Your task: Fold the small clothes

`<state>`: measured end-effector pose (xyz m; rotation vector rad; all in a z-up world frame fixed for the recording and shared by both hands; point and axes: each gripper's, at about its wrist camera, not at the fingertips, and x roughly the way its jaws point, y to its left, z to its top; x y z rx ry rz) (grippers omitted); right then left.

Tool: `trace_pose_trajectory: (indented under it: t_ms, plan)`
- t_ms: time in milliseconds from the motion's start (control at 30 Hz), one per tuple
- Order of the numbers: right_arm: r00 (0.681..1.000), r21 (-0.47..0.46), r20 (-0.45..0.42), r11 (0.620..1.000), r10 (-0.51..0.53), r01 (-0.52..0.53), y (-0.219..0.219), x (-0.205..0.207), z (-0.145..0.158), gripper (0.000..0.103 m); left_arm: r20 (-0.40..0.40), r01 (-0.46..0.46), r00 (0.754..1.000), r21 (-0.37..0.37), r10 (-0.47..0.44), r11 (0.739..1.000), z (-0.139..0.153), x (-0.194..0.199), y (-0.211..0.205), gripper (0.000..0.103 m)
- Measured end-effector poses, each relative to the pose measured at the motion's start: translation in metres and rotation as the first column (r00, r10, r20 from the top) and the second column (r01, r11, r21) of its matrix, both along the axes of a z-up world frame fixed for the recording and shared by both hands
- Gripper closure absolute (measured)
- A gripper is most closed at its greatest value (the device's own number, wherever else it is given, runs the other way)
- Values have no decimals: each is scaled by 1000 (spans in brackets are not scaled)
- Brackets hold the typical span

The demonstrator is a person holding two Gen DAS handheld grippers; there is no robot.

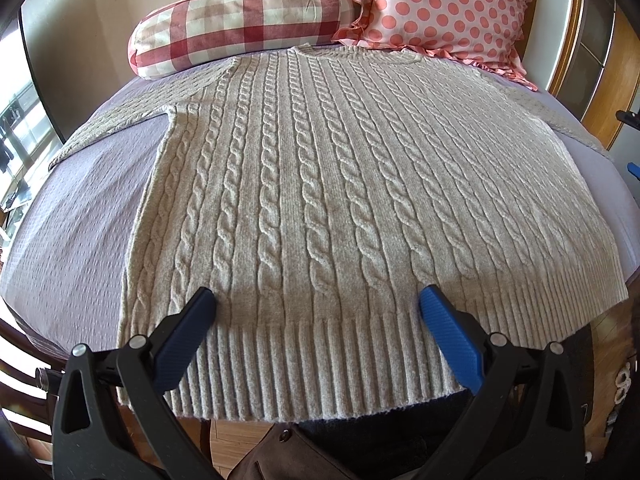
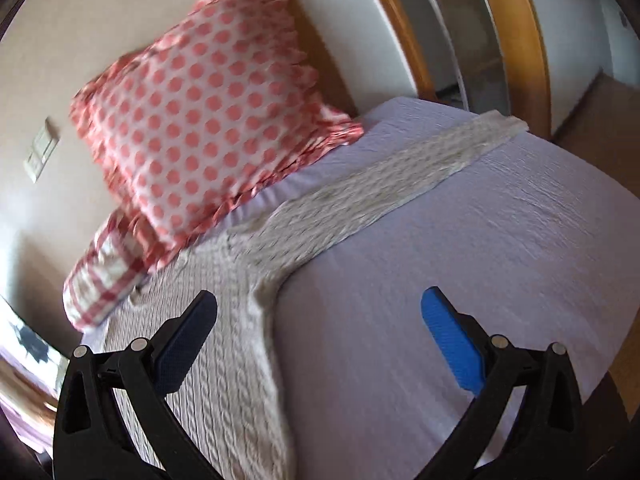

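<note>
A beige cable-knit sweater [image 1: 340, 184] lies flat on a lavender bed sheet [image 1: 72, 240], collar far, ribbed hem near, both sleeves spread outward. My left gripper [image 1: 318, 300] is open and empty, hovering over the hem near its middle. In the right wrist view the sweater's body [image 2: 224, 380] lies at lower left and its right sleeve [image 2: 380, 184] stretches toward the far right. My right gripper [image 2: 320, 300] is open and empty above the armpit and the bare sheet [image 2: 480, 260] beside the sweater's right edge.
A red-checked pillow [image 1: 240, 24] and a pink polka-dot pillow [image 1: 444, 8] lie at the head of the bed, also in the right wrist view [image 2: 204, 120]. A wooden door frame [image 2: 532, 40] stands to the right. The bed's near edge drops to a wooden floor [image 1: 240, 440].
</note>
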<state>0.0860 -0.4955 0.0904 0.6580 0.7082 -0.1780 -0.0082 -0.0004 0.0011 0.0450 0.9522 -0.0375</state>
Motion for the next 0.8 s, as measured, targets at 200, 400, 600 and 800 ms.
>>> trace_pose_trajectory:
  t_ms: [200,400,600,800]
  plan:
    - [963,143,-138,958,-231,250,-101,47,-32,41,135,-31,990,6,30,999,25,9,23,2]
    - [917,230,-174,890,-359,393,-154,73,-63,51,248,-118,960,-46,126,992,49,36,61,2]
    - [900,245,-157,866,-407,435,-179,101,-77,65,185,-205,951,-221,247,954,44,65,114,2]
    - [947,41,-66,947,-315,318,-145,120,-38,94,153,-329,910,-299,385,896,44,69,176,2]
